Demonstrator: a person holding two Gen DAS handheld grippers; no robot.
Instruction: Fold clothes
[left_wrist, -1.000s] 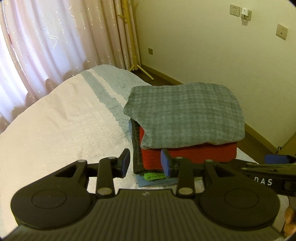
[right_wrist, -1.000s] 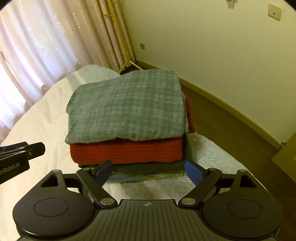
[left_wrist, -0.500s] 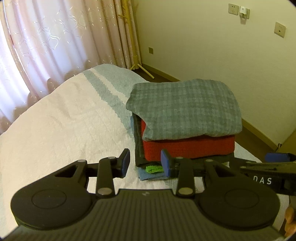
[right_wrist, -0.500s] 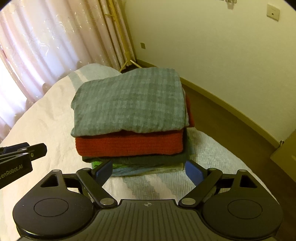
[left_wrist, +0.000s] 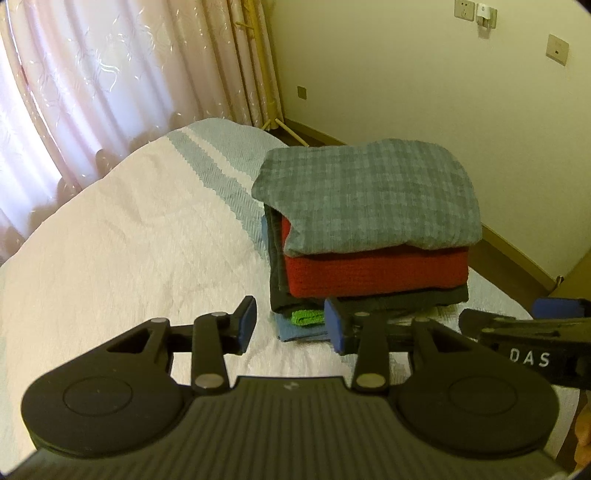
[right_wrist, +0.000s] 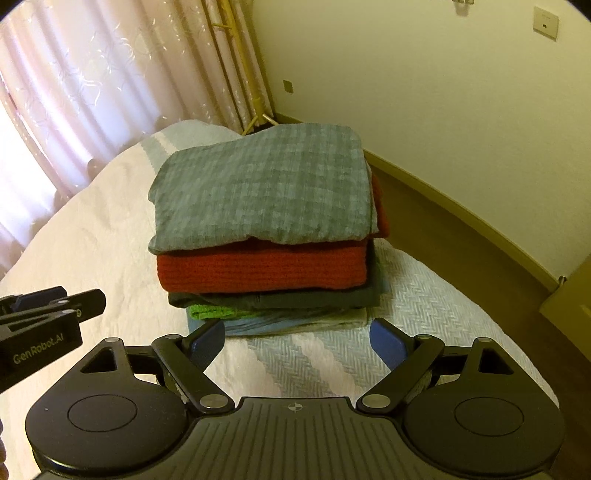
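Left wrist view: left gripper (left_wrist: 290, 325) empty, jaws opening, short of folded pile (left_wrist: 369, 229) on bed (left_wrist: 129, 240). Right gripper (right_wrist: 297, 341) gapes wide, empty.

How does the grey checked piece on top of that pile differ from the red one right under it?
The grey checked piece is a thin, flat weave with a faint check; the red piece is a thick, ribbed knit in one colour. The grey one spreads wider, its front edge drooping over the red one, whose fold forms a plump, straight-edged slab. Both are folded and lie in the same pile on the bed.
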